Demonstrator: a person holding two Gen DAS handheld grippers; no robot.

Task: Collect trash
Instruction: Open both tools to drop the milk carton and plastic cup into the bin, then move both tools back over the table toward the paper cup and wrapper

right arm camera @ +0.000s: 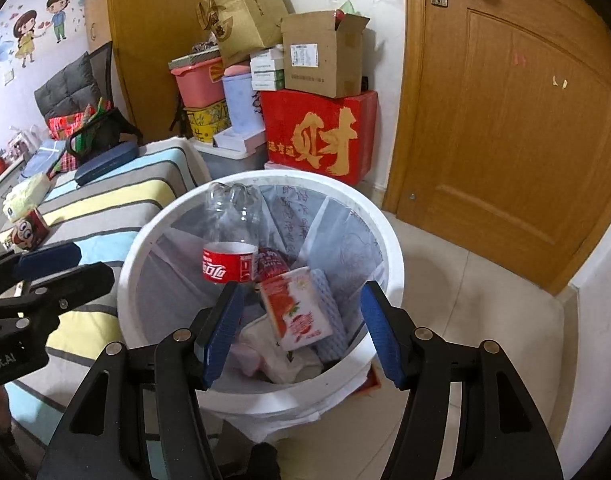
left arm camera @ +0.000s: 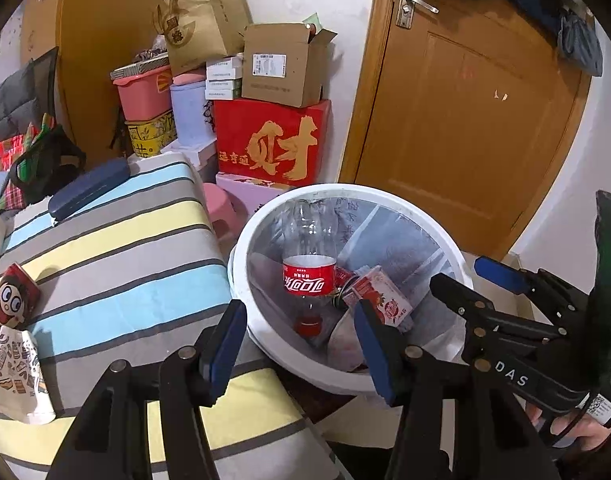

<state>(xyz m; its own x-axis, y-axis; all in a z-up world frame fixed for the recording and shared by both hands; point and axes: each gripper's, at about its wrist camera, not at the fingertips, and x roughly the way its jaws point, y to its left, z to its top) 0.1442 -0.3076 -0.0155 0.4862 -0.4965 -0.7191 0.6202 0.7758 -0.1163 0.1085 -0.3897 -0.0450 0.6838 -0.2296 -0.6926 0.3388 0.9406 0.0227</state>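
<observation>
Left gripper (left arm camera: 301, 344) has its jaws parted with nothing between the blue pads, poised at the bin's near-left rim where it meets the bed edge. Right gripper (right arm camera: 303, 330) has its jaws spread wide and empty too, hanging right over the mouth of the white bin (right arm camera: 145, 224).

Down in the bin, lined with a thin translucent bag, a clear plastic cola bottle (left arm camera: 307, 264) stands on its red cap, leaning against the far-left wall. Just beside it lies a red-and-white drink carton (right arm camera: 297, 308), tilted, on top of crumpled pale wrappers.

The bin's round rim touches the bed (left arm camera: 125, 240) on its left side; tiled floor lies open on its right towards the wooden door (left arm camera: 485, 120).

On the striped, soft bedcover, near its left edge, a red cartoon-face carton (left arm camera: 11, 300) lies with a printed paper packet (left arm camera: 17, 372) touching it below. Stacked cardboard boxes (left arm camera: 281, 64) crowd the far wall.
</observation>
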